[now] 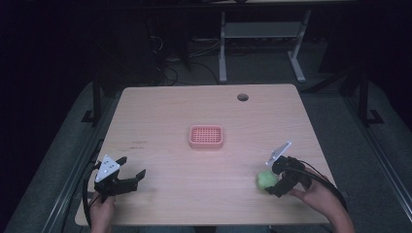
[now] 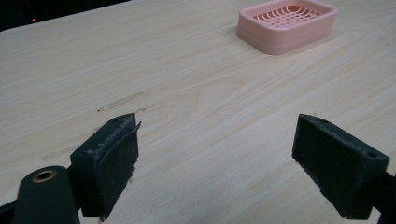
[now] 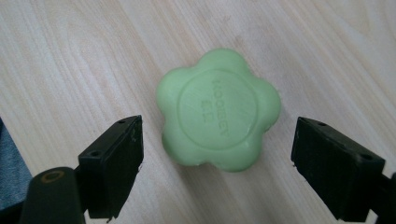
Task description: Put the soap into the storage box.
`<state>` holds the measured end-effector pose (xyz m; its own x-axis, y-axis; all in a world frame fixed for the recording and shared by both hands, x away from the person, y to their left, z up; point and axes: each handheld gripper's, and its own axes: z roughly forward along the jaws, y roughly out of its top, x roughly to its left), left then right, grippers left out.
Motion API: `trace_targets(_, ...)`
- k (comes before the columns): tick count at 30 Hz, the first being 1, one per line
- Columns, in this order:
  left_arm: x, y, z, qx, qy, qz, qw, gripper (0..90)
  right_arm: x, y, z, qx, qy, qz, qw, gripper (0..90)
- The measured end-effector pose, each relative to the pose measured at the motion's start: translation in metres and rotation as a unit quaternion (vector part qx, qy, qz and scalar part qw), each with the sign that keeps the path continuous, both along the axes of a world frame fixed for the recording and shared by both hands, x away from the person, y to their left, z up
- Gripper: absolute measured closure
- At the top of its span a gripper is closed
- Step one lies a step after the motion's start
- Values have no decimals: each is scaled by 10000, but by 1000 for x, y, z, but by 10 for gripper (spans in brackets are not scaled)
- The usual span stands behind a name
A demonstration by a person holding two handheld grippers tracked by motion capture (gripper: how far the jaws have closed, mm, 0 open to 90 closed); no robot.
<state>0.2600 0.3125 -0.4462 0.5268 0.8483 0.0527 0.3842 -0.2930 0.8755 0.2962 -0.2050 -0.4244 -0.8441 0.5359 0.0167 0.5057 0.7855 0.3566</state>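
In the high view, the right claw (image 1: 273, 180) hovers at the green flower-shaped soap (image 1: 266, 180), well right of the pink soap dish (image 1: 206, 137) on the table (image 1: 160, 116). In the left gripper view, the left claw (image 2: 215, 163) gapes wide, idle, facing the dish. In the right gripper view, the jaws straddle the soap untouched, probably lining up a grasp; its embossed lettering is unclear.

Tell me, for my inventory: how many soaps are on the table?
1. The green soap lies near the table's front right edge, between the open right gripper's jaws.

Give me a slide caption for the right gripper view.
Right gripper open over a green flower-shaped soap lying on the wooden table, jaws either side, not yet touching.
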Motion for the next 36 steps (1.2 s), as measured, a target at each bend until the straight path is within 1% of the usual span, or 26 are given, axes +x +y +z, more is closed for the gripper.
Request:
trace_targets(16, 0, 0, 0, -2, -2, -10, 10000, 142, 12, 15, -5, -203, 139, 190, 9995, 167)
trace_targets(21, 0, 0, 0, -2, 0, -11, 10000, 142, 14, 16, -8, -260, 166, 234, 9992, 167)
trace_targets(28, 0, 1, 0, 9, 10, -15, 10000, 142, 18, 20, -15, -353, 285, 267, 9986, 169)
trace_targets(31, 0, 1, 0, -4, 3, -16, 10000, 142, 19, 22, -17, -406, 294, 305, 9983, 172)
trace_targets(36, 0, 1, 0, 11, 10, -17, 10000, 142, 20, 23, -19, -426, 295, 338, 9981, 174)
